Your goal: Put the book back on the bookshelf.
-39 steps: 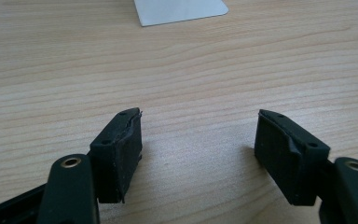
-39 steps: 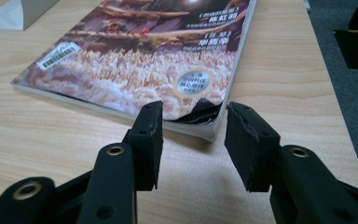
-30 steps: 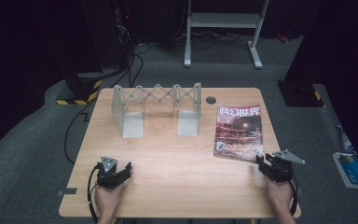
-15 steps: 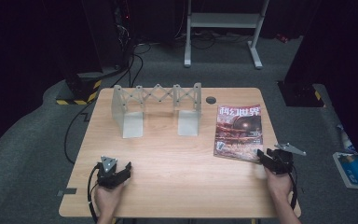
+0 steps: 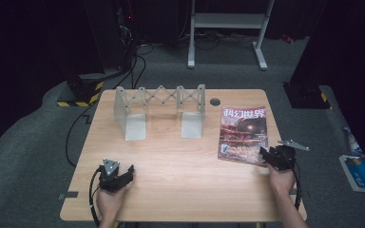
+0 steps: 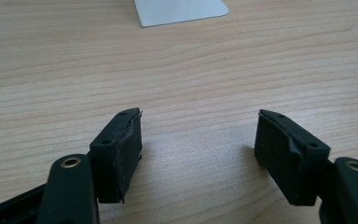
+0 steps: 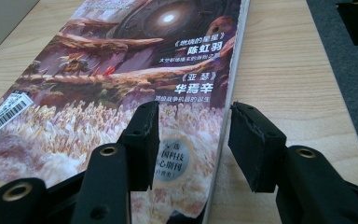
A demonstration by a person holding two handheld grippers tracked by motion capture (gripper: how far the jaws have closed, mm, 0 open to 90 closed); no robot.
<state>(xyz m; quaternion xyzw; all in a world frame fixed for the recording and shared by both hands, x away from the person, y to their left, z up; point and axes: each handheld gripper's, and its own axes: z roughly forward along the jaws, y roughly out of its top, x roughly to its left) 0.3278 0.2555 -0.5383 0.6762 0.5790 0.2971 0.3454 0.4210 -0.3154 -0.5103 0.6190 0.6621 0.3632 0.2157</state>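
Right gripper [image 7: 191, 144] — jaws parted, holding nothing — straddles the near-right edge of the magazine [image 5: 243, 134], apparently not yet touching; its long axis runs near to far. Left gripper [image 6: 198, 154] rests released, far left.
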